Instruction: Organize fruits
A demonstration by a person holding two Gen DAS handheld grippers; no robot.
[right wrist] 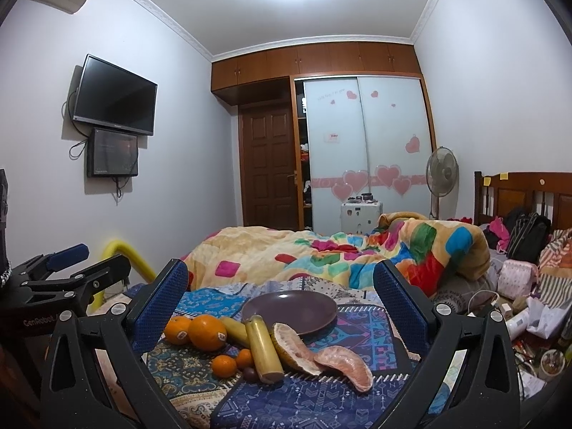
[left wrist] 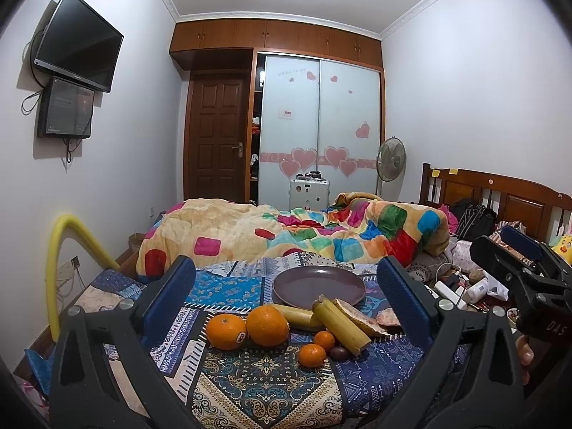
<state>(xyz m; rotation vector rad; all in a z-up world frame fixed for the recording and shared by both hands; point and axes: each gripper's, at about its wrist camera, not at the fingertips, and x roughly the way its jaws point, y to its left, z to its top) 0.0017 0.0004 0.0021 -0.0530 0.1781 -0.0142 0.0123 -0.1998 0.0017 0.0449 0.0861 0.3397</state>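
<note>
Nothing sorted yet: the plate (left wrist: 319, 285) sits bare beyond the fruit (left wrist: 266, 325). Both claws (left wrist: 286, 307) (right wrist: 280, 309) gape wide, holding nothing.

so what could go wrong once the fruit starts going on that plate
1. The round oranges lie on soft patterned bedding, so a nudge could roll them off.
2. The purple plate also rests on that bedding and may tip under loading.
3. The peeled pomelo segment looks soft; shutting the open right gripper hard could crush it.
</note>
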